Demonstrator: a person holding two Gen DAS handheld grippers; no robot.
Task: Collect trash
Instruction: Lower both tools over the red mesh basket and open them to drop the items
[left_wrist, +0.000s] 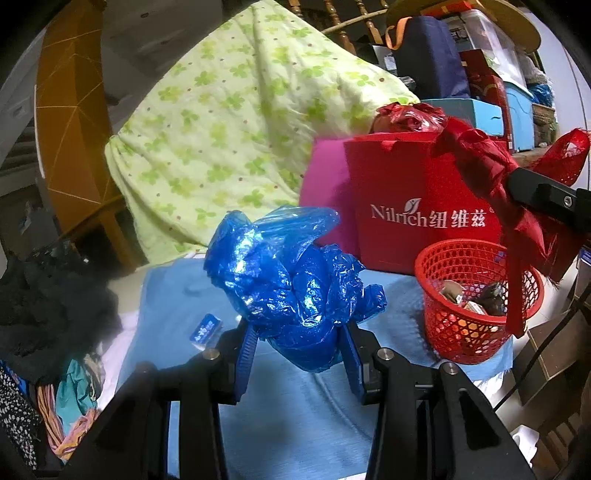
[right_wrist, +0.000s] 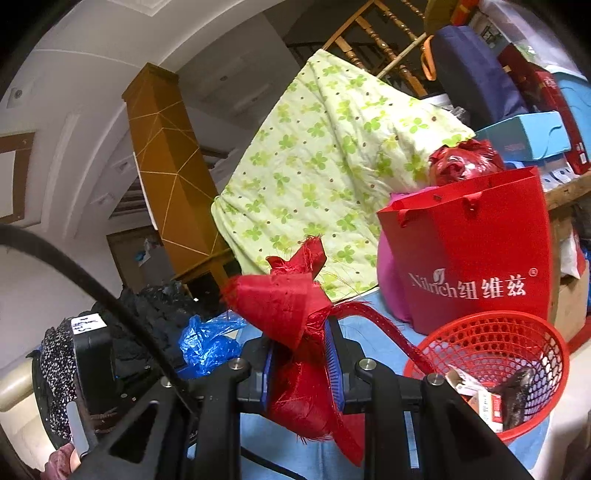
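My left gripper (left_wrist: 297, 332) is shut on a crumpled blue plastic bag (left_wrist: 291, 280) and holds it above the light blue cloth (left_wrist: 295, 413). My right gripper (right_wrist: 300, 360) is shut on a red mesh cloth scrap (right_wrist: 284, 310); it shows from the left wrist view (left_wrist: 484, 173) hanging over the red basket (left_wrist: 480, 299). The red basket (right_wrist: 495, 365) stands at the right and holds several pieces of trash. The blue bag also shows in the right wrist view (right_wrist: 207, 343), to the left. A small blue wrapper (left_wrist: 205, 328) lies on the cloth left of my left gripper.
A red Nilrich paper bag (left_wrist: 417, 206) stands behind the basket, next to a pink bundle (left_wrist: 325, 192). A green clover-print quilt (left_wrist: 229, 122) leans at the back. Dark clothes (left_wrist: 48, 306) are piled at the left. Stacked boxes (left_wrist: 491, 92) fill the back right.
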